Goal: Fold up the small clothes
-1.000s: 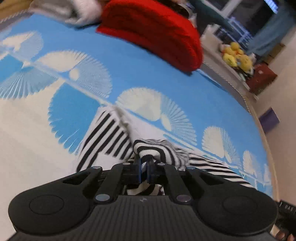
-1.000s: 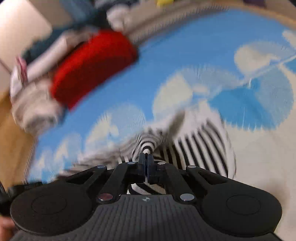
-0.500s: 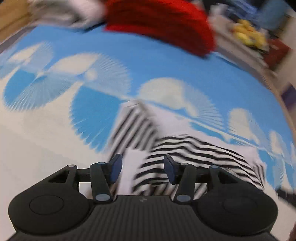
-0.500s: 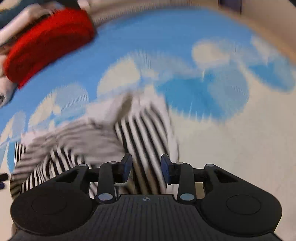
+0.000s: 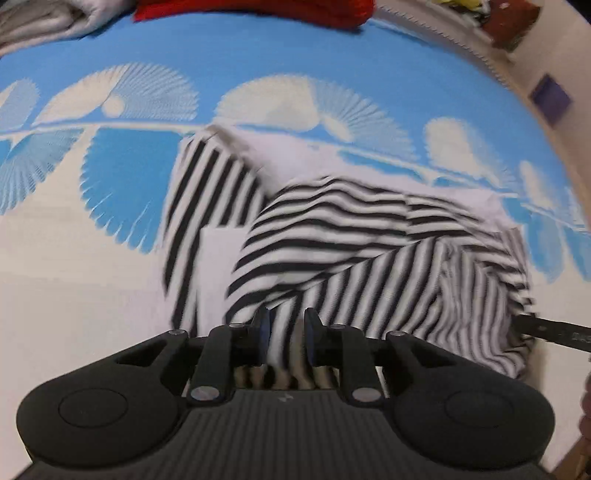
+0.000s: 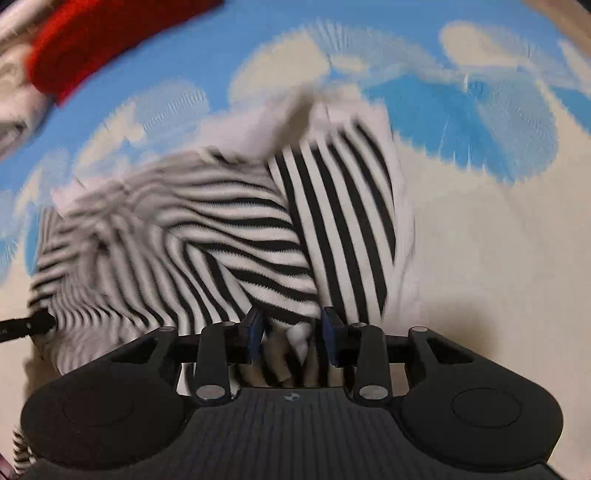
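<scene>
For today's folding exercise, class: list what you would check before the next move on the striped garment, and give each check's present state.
1. Left hand-held gripper open: ok.
2. Right hand-held gripper open: ok.
3. Striped garment lying on the blue and white cloth: ok.
4. Garment flat, free of bunching: not ok, folds rumpled.
5. Red item apart from the garment: ok.
6. Near hem position: cannot tell, hidden by grippers.

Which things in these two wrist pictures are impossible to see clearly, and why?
- Striped garment: near edge hidden behind the left gripper body; left wrist view.
- Same garment's folds, right wrist view: motion blur; right gripper covers its near hem.
- Red cloth: cut off by the top edge.
</scene>
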Demonstrator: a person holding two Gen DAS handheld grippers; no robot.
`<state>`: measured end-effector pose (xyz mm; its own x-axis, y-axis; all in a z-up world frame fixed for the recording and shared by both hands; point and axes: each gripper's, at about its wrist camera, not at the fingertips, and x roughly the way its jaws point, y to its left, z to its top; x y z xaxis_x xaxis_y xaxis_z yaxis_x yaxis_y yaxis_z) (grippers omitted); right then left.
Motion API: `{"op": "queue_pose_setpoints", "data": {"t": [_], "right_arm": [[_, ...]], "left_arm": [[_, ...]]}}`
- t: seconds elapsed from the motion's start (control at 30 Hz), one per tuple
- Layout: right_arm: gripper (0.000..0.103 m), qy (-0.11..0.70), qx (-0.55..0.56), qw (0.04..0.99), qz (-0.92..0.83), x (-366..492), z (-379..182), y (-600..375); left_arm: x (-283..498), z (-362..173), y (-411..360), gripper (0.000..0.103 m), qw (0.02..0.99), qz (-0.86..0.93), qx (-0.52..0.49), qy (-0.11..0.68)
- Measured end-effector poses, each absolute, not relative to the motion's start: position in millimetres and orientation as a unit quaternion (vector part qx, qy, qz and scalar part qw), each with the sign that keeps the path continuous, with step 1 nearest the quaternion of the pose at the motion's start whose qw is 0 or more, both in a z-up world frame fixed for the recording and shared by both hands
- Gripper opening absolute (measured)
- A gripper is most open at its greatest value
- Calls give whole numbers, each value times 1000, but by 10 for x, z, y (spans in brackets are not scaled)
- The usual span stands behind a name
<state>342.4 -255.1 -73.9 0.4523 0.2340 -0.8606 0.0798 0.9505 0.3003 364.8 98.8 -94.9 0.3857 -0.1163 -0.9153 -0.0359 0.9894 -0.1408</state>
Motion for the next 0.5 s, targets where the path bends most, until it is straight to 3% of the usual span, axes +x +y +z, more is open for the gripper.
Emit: {"op": "queue_pose_setpoints", "data": {"t": [0.13,0.2,0.23,0.3,0.5], "right_arm": [[37,567,141,811,15,3471,-932,-2571],[37,570,157,807,13,3479,-931,-2604],[37,560,160,813,16,3467,-859,-2624],[37,522,166,837,24,3412,-618,-2646],[37,399,188,897,13,2933,55,-2960]], "left_arm": [[3650,-1237,1014,21,791,-2,-33,612],[3636,-1134,1046,23,795,-8,-39,606],[3604,-997,1054,24,807,-12,-45,588],[3507,-684,1063,40,836,-24,-61,545],[2832,-28,1199,42,886,-31,-80,456]]}}
